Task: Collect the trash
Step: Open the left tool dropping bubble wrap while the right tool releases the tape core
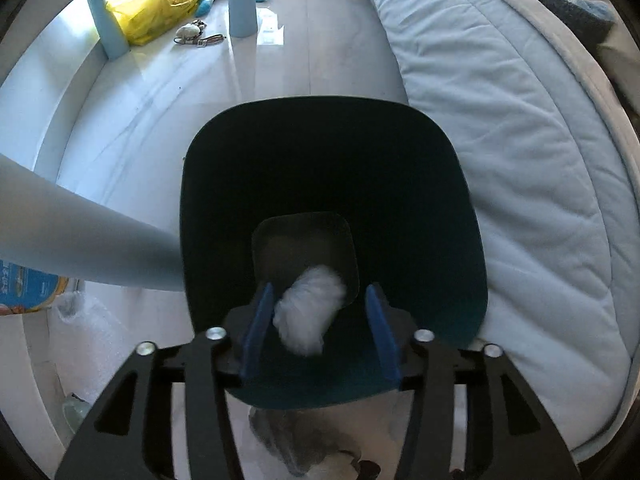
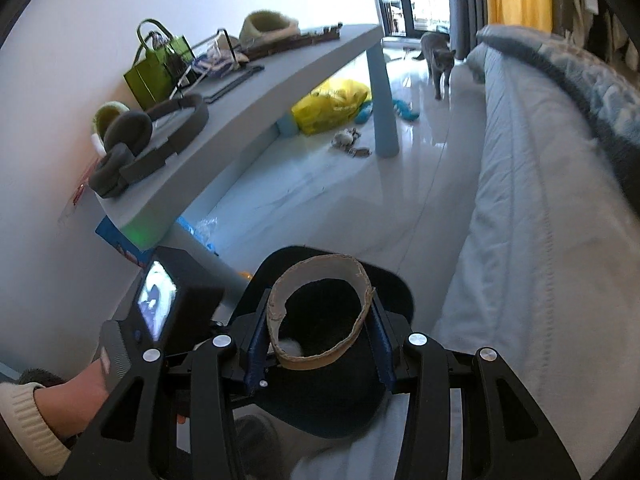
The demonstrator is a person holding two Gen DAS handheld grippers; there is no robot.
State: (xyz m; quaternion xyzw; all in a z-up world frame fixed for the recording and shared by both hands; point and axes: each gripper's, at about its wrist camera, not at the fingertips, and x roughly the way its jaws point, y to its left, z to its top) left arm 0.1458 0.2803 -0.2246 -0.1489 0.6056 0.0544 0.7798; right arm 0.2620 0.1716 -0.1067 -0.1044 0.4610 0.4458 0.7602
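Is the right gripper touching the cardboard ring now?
Touching. In the right wrist view both blue fingers of the right gripper press against the outer sides of the cardboard ring, held above the dark bin.

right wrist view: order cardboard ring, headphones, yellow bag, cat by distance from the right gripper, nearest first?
1. cardboard ring: between the right gripper fingers.
2. headphones: on the table, left.
3. yellow bag: on the floor under the table.
4. cat: far end, beside the bed.
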